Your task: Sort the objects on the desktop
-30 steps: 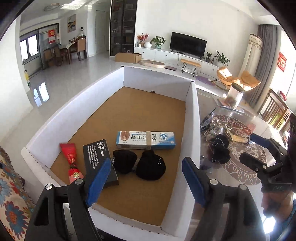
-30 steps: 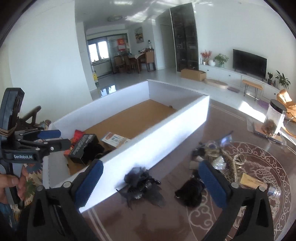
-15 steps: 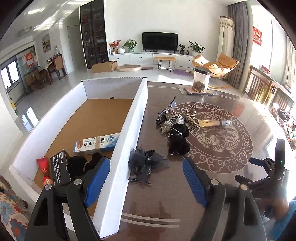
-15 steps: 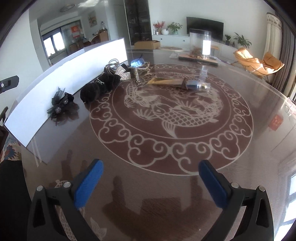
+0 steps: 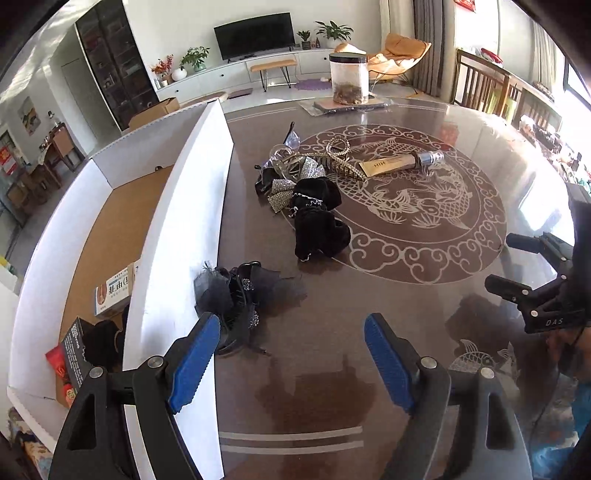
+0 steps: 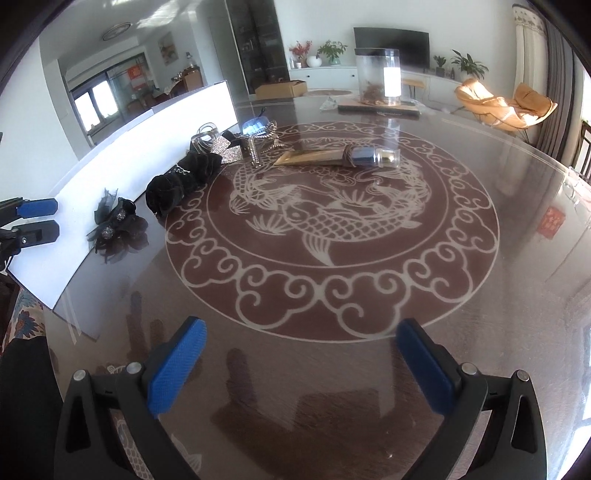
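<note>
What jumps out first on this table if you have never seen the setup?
The pale dragon medallion inlaid in the dark table's middle catches the eye first. A cluster of black and sparkly hair accessories lies at its edge, beside the white-walled box, and a gold tube rests on the medallion. Blue-padded grippers frame each view, both open and empty.

A clear plastic jar with a black lid (image 5: pixel 349 78) is standing on a flat dark mat (image 6: pixel 378 106) near the far edge of the glossy brown table with a pale dragon medallion (image 6: pixel 461 302). Beyond it, a black flat television (image 5: pixel 255 36) is sitting on a long white cabinet (image 5: pixel 236 72), beside an orange lounge chair (image 6: pixel 506 105).
</note>
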`<state>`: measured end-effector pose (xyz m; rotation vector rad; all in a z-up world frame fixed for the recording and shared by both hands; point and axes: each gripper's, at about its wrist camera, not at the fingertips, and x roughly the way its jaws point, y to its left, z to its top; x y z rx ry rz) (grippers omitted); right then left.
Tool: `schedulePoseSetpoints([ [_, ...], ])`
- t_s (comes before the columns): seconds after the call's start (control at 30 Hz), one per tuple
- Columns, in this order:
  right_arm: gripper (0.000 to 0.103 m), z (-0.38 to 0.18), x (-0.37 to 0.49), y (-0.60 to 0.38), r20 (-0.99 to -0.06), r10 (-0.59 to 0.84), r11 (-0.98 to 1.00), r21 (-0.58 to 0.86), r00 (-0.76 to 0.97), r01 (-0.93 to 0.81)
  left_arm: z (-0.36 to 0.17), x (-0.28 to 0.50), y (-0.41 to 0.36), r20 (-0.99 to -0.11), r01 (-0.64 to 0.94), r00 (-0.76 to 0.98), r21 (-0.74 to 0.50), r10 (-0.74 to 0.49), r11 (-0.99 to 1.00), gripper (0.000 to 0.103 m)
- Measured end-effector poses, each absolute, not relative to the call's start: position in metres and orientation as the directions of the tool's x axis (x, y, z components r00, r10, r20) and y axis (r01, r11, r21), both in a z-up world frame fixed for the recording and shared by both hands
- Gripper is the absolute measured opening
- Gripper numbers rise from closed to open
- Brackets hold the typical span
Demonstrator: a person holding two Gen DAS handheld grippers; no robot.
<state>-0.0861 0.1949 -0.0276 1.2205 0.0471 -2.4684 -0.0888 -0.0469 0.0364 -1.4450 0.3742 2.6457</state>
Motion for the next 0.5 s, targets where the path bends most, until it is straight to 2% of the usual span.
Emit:
schedulePoseSetpoints([
  [0.13, 0.103, -0.028, -0.085, 0.193, -0.77, -0.329, -0.922, 0.138, -0.546, 0.361, 0.007, -0.124, -0.032, -0.83, -0.179, -0.545, 0.256, -0.12, -0.95, 0.08],
  [0.2, 0.103, -0.027, -0.085, 0.195, -0.768, -0.333, -0.923, 0.145, -0.547, 0.358, -0.008, -0.139, -0.035, -0.845, -0.138, -0.514, 0.249, -0.146, -0.959, 0.08],
  [0.27, 0.103, -0.027, -0.085, 0.196, -0.764, -0.335, -0.923, 0.151, -0.551, 0.353, -0.019, -0.146, -0.041, -0.852, -0.082, -0.496, 0.238, -0.167, -0.968, 0.086],
  [0.37, 0.103, -0.026, -0.085, 0.197, -0.762, -0.34, -0.923, 0.157, -0.551, 0.351, -0.019, -0.141, -0.04, -0.848, -0.068, -0.519, 0.168, -0.109, -0.983, 0.095],
  [0.5, 0.103, -0.027, -0.086, 0.197, -0.763, -0.34, -0.923, 0.158, -0.549, 0.352, -0.011, -0.114, -0.008, -0.857, -0.223, -0.513, 0.078, 0.049, -0.972, 0.096],
])
